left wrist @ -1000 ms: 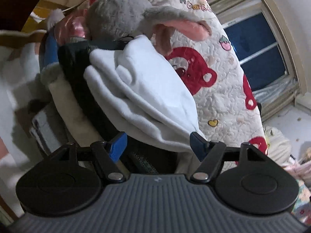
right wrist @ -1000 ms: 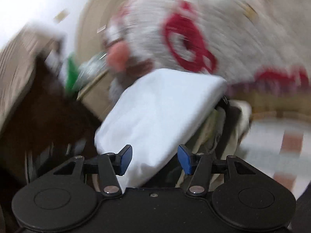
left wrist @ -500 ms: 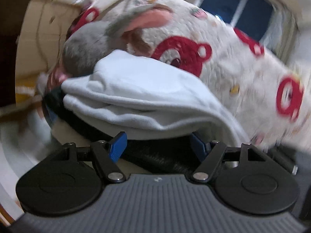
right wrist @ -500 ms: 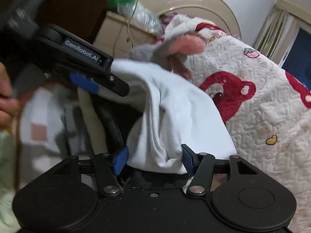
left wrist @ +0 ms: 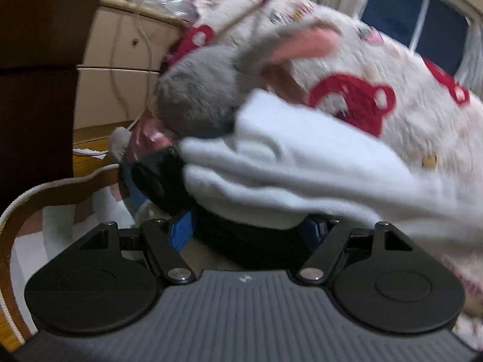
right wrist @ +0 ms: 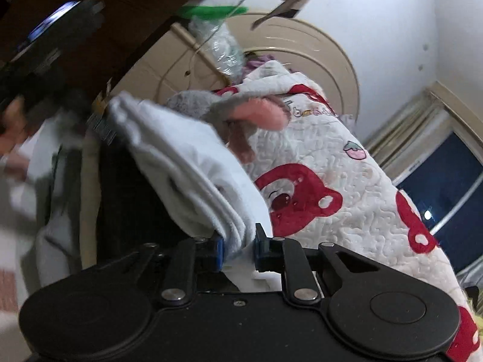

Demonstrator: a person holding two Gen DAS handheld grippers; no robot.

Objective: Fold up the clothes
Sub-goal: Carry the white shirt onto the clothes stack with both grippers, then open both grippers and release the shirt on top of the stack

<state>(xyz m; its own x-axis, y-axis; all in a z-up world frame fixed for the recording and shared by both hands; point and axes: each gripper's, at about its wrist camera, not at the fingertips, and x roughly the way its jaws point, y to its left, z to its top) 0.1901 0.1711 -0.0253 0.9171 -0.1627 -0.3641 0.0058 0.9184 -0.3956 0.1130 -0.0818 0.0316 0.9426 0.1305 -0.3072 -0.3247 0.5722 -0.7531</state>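
A folded white garment (left wrist: 302,175) lies on top of a pile, over black clothing (left wrist: 163,181). My left gripper (left wrist: 247,230) stands wide at the near side of the pile. The black layer sits between its blue pads (left wrist: 181,232), and I see no squeeze on it. In the right wrist view the same white garment (right wrist: 181,163) runs down into my right gripper (right wrist: 239,252). Its jaws are closing, and the folded edge is pinched between the blue pads (right wrist: 219,253). A hand (right wrist: 12,126) shows blurred at the far left.
A grey plush toy (left wrist: 196,99) with a pink ear leans on a white quilt with red bears (left wrist: 377,69) just behind the pile. A cream drawer cabinet (left wrist: 120,90) and dark wooden furniture (left wrist: 36,90) stand to the left, a dark window (right wrist: 452,193) to the right.
My right gripper rolled, came in to the white garment's near edge, and its jaws narrowed onto the fold. The left gripper rolled too, so the pile now lies level between its fingers.
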